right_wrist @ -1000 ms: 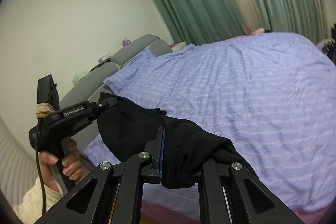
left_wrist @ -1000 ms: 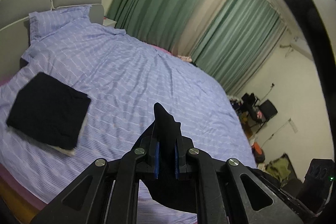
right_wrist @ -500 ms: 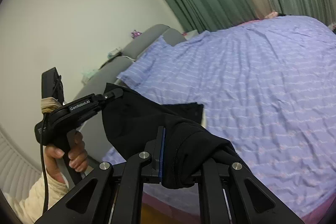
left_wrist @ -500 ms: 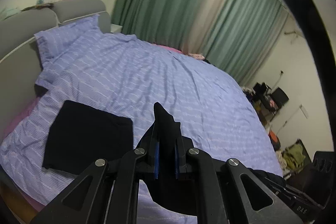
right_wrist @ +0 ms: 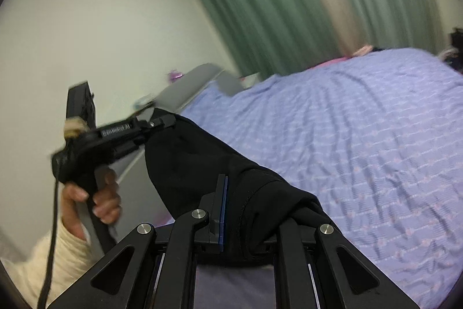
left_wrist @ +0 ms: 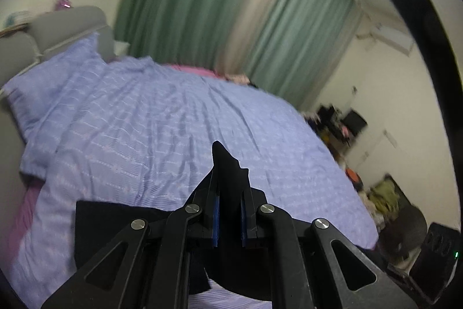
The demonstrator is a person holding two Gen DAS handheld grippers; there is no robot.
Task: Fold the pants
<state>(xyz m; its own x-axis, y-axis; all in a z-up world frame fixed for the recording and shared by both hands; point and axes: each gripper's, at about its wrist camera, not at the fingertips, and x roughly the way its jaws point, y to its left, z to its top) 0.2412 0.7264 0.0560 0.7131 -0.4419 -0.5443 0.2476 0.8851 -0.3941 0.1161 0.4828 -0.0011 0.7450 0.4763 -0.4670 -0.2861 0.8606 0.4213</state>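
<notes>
Black pants hang in the air between both grippers, above the near edge of the bed. My right gripper is shut on a bunched part of the pants. My left gripper is shut on another edge of the pants, which sticks up between its blue pads. In the right wrist view the left gripper holds the cloth's upper left corner, with the person's hand on its handle. A folded black garment lies on the bed's near left part, partly hidden behind the left gripper.
The bed has a lilac striped cover and a pillow against a grey headboard. Green curtains hang behind it. Clutter and a dark bag sit on the floor at the right.
Both grippers have swung with the pants still held. The folded black garment has slid from the left of the left wrist view down behind the gripper. The views are now motion-blurred.
</notes>
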